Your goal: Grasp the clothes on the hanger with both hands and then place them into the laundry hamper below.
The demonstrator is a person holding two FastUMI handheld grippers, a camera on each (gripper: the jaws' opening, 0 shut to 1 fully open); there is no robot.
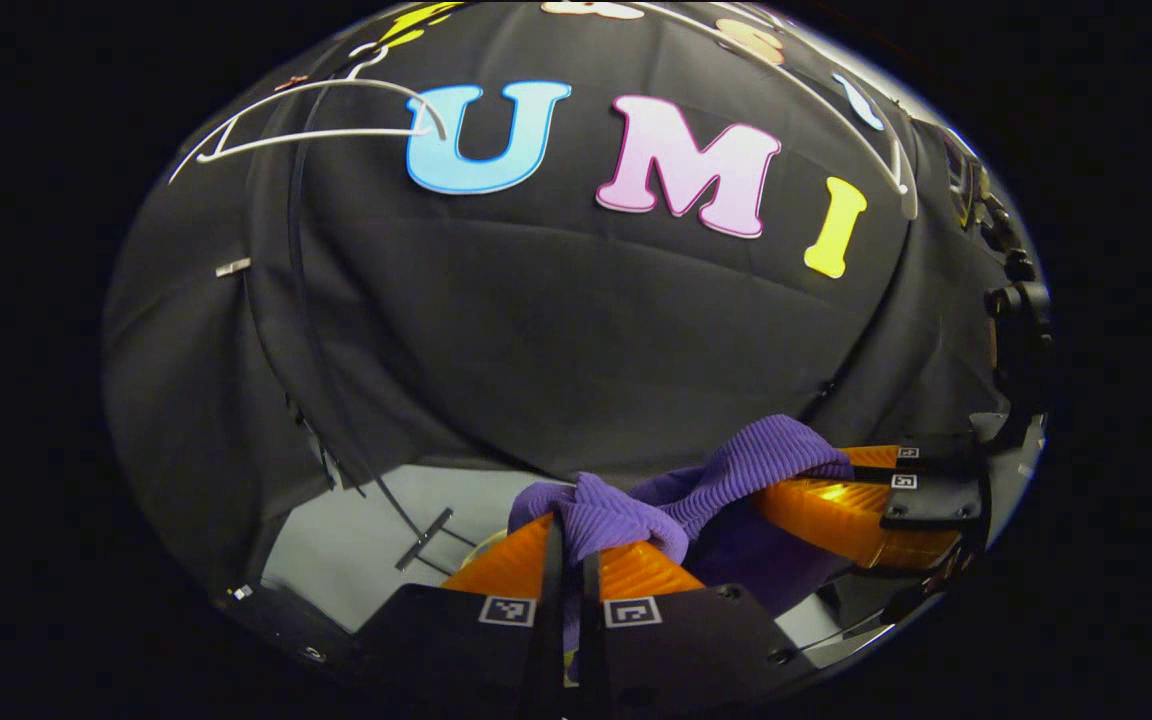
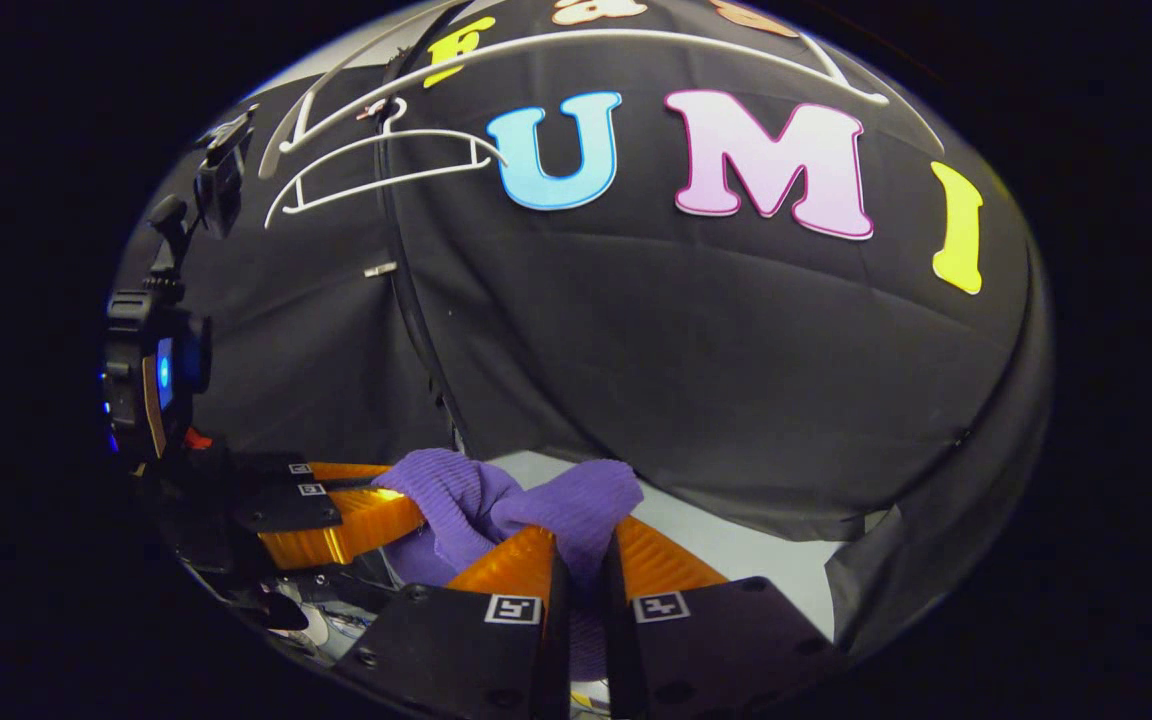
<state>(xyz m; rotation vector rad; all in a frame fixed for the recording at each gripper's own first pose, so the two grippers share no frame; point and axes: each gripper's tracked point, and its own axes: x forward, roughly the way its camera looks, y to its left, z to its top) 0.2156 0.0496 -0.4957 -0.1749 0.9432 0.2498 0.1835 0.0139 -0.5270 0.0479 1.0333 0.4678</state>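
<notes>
A purple ribbed garment [image 1: 676, 500] stretches low between the two grippers. In the left gripper view, my left gripper [image 1: 571, 555] is shut on a bunched fold of it, and the right gripper [image 1: 861, 480] pinches its other end off to the right. In the right gripper view, my right gripper [image 2: 584, 560] is shut on the purple garment [image 2: 496, 505], and the left gripper [image 2: 376, 500] clamps the far end at the left. Bare white hangers [image 1: 326, 125] hang high at the left on the white rail [image 2: 576, 45]. The hamper is hidden.
A black pole [image 2: 411, 270] stands in front of the black cloth wall. A camera rig [image 2: 151, 370] is mounted at the left of the right gripper view. Pale floor [image 1: 356, 540] shows below the cloth.
</notes>
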